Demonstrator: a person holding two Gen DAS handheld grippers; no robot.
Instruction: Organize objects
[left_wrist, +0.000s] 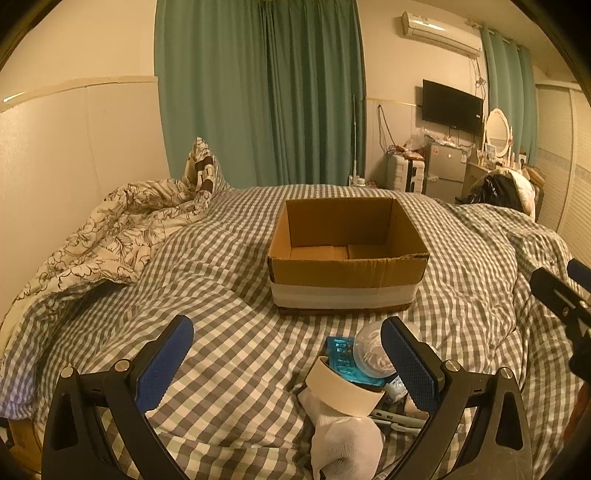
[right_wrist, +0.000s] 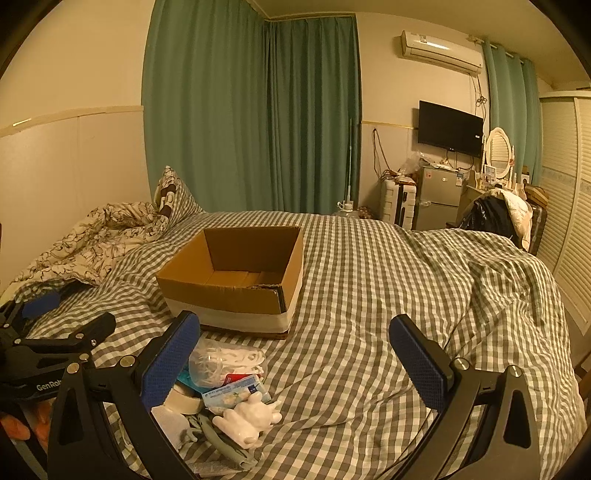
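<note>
While both the left gripper (left_wrist: 291, 360) and right gripper (right_wrist: 295, 360) hover released, the small items (right_wrist: 229, 384) lie heaped on the checked bedspread (right_wrist: 369, 295), just near of the cardboard box (right_wrist: 236, 280).

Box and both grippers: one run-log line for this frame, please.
box: empty, on bed | items: piled before box | left gripper: open, holds nothing | right gripper: open, holds nothing

A gingham-covered bed (right_wrist: 369, 280) was flanked by green curtains (right_wrist: 251, 110), a wall-mounted television (right_wrist: 450, 128) and a small fridge (right_wrist: 437, 197) under warm light.
</note>
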